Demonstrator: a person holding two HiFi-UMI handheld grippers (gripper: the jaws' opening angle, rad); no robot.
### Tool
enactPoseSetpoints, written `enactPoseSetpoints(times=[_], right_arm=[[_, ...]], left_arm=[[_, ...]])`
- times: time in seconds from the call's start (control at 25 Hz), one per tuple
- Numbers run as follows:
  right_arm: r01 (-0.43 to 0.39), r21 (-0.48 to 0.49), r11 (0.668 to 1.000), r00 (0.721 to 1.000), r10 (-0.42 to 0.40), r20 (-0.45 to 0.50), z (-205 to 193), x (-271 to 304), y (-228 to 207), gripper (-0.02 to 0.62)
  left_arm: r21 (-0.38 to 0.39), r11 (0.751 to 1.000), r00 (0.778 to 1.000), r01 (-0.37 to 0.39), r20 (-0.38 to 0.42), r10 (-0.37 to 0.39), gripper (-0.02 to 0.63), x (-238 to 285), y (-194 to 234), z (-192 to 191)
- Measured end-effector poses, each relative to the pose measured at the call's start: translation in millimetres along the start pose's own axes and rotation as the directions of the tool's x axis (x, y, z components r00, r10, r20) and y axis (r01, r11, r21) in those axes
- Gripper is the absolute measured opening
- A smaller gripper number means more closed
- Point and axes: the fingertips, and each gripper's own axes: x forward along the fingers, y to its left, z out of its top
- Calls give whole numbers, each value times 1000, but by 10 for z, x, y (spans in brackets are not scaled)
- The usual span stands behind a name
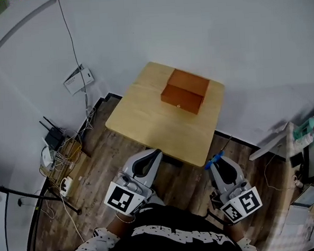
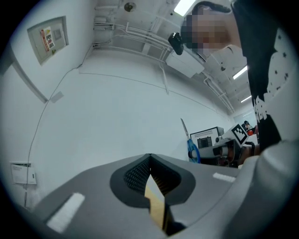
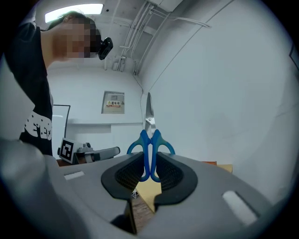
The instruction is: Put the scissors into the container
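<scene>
Two grippers are held low in front of the person, at the near edge of a wooden table (image 1: 146, 123).

Right gripper (image 3: 148, 163): jaws pinching the blue handles of the scissors (image 3: 148, 133). Blades are shut and stick out past the jaw tips.

Left gripper (image 2: 149, 161): jaws pressed together, nothing between them.

Container (image 1: 185, 90): an orange-brown box on the far half of the table, near the white wall.

The scissors are off the table, in the air by its near right corner, well apart from the container.

The floor is wood plank. A tangle of cables (image 1: 63, 160) lies in the left corner by the wall.
</scene>
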Motion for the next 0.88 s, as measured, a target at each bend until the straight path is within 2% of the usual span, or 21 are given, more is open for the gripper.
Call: enactPoseSetpoints(times=[0.24,0.48,0.88], right_arm=[[47,-12,999,999,-47,-6,-5,473,-9,94],[107,8,994,994,-107,4,-56,846,38,94],[243,17,970,970,-243,5,-76,1128,-11,94]], left_arm=[[5,999,998,42,35,-42,0,153,516,65],[-11,995,995,98,19,-97,0,223,920,9],[-48,978,979,203,-6,-204,0,475,1320,-79]])
